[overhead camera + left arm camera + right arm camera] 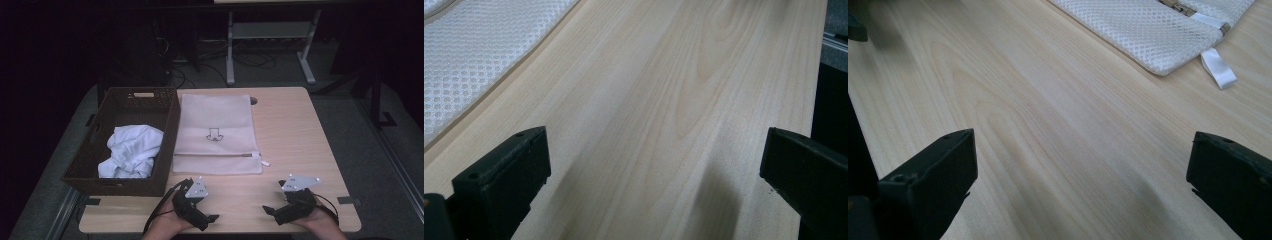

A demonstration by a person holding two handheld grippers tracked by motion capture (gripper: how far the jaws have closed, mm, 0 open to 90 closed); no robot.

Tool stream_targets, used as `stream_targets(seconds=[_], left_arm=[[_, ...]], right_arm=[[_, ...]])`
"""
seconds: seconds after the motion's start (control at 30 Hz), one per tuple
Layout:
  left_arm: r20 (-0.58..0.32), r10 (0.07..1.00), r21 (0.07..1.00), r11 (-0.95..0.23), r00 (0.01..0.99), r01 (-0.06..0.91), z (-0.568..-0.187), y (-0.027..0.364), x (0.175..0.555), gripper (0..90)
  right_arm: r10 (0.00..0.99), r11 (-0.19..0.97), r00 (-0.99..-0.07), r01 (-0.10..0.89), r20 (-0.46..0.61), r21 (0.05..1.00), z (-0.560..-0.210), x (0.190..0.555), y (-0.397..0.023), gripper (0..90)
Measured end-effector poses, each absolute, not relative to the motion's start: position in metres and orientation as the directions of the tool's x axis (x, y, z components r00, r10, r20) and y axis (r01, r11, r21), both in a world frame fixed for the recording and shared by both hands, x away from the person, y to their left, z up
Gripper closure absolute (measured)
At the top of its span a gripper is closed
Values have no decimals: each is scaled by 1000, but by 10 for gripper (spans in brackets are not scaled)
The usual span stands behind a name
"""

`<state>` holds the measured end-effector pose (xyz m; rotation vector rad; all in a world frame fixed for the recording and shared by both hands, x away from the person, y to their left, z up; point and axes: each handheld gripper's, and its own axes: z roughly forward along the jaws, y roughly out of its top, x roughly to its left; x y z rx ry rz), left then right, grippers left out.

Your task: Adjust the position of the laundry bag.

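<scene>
Pale wooden desk (295, 135) lies bare beneath both grippers, left gripper (212, 218) and right gripper (269, 209), fingers spread wide apart and holding nothing, probably poised to start. Just beyond them lies the white mesh laundry bag (217, 132), zipper nearest; beside it, a wicker basket (170, 135) holds crumpled white clothing (131, 150).

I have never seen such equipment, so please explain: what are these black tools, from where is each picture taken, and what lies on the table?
A person holds two hand tools, the left gripper and the right gripper, each with two black jaws. One camera looks down from above; the two other cameras ride on the grippers and look along their jaws. On the wooden table lies a white mesh bag with a zipper, beside a dark basket holding white cloth. Both grippers are open and hold nothing.
</scene>
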<state>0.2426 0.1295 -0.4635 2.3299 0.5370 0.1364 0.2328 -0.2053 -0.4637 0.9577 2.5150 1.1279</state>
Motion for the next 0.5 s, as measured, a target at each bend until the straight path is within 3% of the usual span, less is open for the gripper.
stream_targets(seconds=[0.5], left_arm=[[-79, 442, 693, -620, 893, 368, -462, 132, 250, 0]], right_arm=[[648, 472, -758, 475, 73, 742, -465, 235, -207, 0]])
